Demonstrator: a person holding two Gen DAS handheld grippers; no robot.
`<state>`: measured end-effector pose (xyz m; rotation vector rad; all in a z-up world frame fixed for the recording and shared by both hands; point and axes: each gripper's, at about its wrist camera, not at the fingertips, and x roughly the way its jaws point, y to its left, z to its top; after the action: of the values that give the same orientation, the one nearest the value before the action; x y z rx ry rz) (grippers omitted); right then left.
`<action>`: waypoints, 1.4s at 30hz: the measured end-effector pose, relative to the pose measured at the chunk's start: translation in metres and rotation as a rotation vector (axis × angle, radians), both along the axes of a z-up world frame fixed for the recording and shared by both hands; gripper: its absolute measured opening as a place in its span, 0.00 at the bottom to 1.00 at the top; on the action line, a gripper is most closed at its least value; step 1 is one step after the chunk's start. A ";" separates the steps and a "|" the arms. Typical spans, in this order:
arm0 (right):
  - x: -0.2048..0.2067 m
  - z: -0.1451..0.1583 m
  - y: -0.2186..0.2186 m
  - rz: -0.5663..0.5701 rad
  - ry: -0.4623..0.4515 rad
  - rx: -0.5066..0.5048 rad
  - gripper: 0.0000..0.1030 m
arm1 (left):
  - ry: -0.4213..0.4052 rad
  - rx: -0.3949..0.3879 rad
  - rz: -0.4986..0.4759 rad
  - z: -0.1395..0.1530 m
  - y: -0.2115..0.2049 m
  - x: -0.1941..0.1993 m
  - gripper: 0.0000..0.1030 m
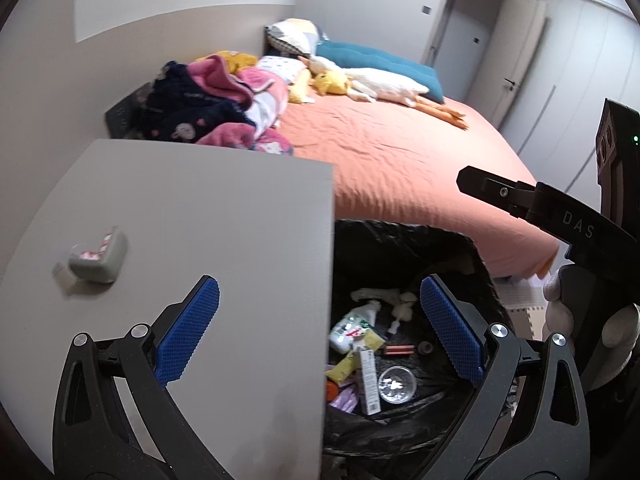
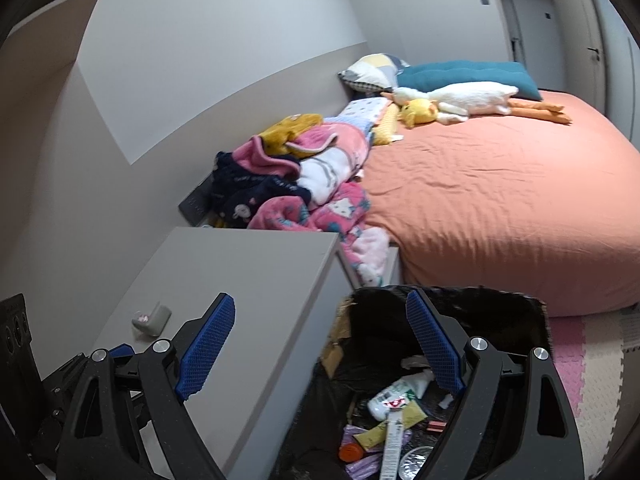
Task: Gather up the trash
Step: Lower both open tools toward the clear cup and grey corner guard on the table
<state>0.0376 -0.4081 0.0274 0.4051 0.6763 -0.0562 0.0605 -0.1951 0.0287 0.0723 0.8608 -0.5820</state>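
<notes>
- The left gripper (image 1: pixel 320 320) has its jaws spread wide with nothing between the blue pads (image 1: pixel 188 336); it hangs over the right edge of the grey nightstand (image 1: pixel 180 240) and the trash bin (image 1: pixel 460 248) beside it.
- The right gripper (image 2: pixel 320 344) is also wide open and empty, above the same nightstand edge and the bin's mouth.
- A small grey wrapper-like piece of trash (image 1: pixel 98 260) lies on the nightstand top, on its left part, well apart from both grippers.
- The bin stands just right of the nightstand, at the near end of the bed (image 1: pixel 400 152), and is lined with a black bag.
- Inside it lie a white bottle (image 1: pixel 352 326), a long narrow carton (image 1: pixel 370 380), a clear round lid (image 1: pixel 396 384), yellow packets, purple wrappers and crumpled tissue.
- The bed has an orange sheet; a heap of pink and dark clothes (image 1: pixel 216 108) sits on its left side by the wall.
- Far along the bed lie a white goose toy (image 1: pixel 380 84), a yellow duck toy (image 1: pixel 332 82) and a teal cushion (image 1: pixel 380 60).
- From the left wrist view, the right gripper's black body and a gloved hand (image 1: pixel 560 300) holding it show at the right edge.
</notes>
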 end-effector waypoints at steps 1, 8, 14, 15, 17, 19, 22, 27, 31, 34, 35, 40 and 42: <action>0.004 -0.001 0.005 0.013 0.001 0.003 0.85 | 0.001 0.000 0.008 0.000 0.004 0.001 0.94; 0.027 -0.006 0.037 0.110 0.011 0.025 0.85 | 0.005 -0.004 0.109 -0.004 0.040 0.012 0.94; 0.046 -0.010 0.066 0.171 0.033 0.008 0.85 | 0.020 -0.007 0.204 -0.010 0.071 0.020 0.94; 0.049 -0.010 0.071 0.181 0.036 0.007 0.85 | 0.019 -0.003 0.217 -0.011 0.075 0.021 0.94; 0.053 -0.012 0.080 0.198 0.042 0.002 0.84 | 0.022 -0.001 0.239 -0.013 0.084 0.024 0.94; 0.058 -0.013 0.089 0.218 0.047 -0.005 0.78 | 0.033 -0.006 0.264 -0.016 0.094 0.027 0.94; 0.066 -0.017 0.102 0.254 0.067 0.003 0.73 | 0.042 -0.011 0.294 -0.019 0.105 0.031 0.94; 0.077 -0.022 0.120 0.294 0.088 -0.003 0.73 | 0.054 -0.017 0.340 -0.024 0.122 0.038 0.94; 0.088 -0.027 0.133 0.318 0.108 0.002 0.73 | 0.065 -0.015 0.383 -0.029 0.137 0.045 0.94; 0.098 -0.031 0.143 0.340 0.124 0.010 0.73 | 0.074 -0.019 0.411 -0.031 0.147 0.051 0.94; 0.101 -0.032 0.146 0.347 0.128 0.011 0.73 | 0.077 -0.020 0.420 -0.032 0.150 0.053 0.94; 0.113 -0.039 0.160 0.380 0.144 0.011 0.73 | 0.089 -0.023 0.453 -0.038 0.163 0.066 0.91; 0.118 -0.043 0.165 0.391 0.151 0.008 0.73 | 0.097 -0.035 0.465 -0.040 0.169 0.073 0.90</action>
<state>0.1560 -0.2432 -0.0152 0.2724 0.8944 0.2890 0.1335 -0.0262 -0.0109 -0.1861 0.9241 -0.1640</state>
